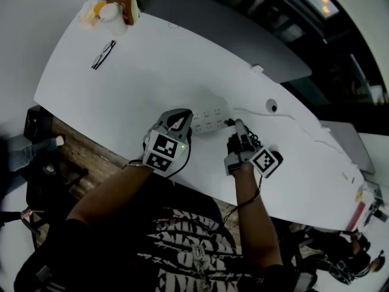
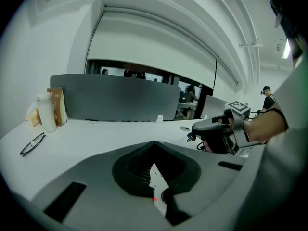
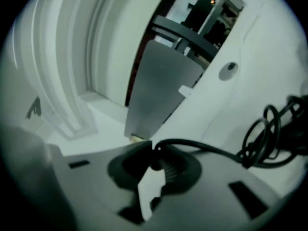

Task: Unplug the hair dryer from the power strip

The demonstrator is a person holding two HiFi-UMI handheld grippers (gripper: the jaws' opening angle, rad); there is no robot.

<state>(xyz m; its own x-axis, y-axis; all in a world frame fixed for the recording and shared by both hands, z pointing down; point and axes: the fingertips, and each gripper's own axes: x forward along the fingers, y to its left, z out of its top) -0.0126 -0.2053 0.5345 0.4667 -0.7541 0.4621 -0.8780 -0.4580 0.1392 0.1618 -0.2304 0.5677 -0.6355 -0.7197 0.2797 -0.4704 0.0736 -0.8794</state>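
- The right gripper (image 3: 154, 153) has its jaws clamped on the black plug (image 3: 166, 170), and the cord (image 3: 211, 150) trails off to the right.
- The plug sits just beside the right end of the power strip (image 1: 209, 120), near the counter (image 1: 152, 72)'s near edge.
- The left gripper (image 2: 154, 148) has its jaws together over the strip's left end.

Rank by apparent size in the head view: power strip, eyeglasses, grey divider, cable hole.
1. Grey divider.
2. Power strip, partly behind the left claw.
3. Eyeglasses, near it in length.
4. Cable hole.

Blk plug (image 3: 168, 170) off wht strip (image 1: 209, 121)
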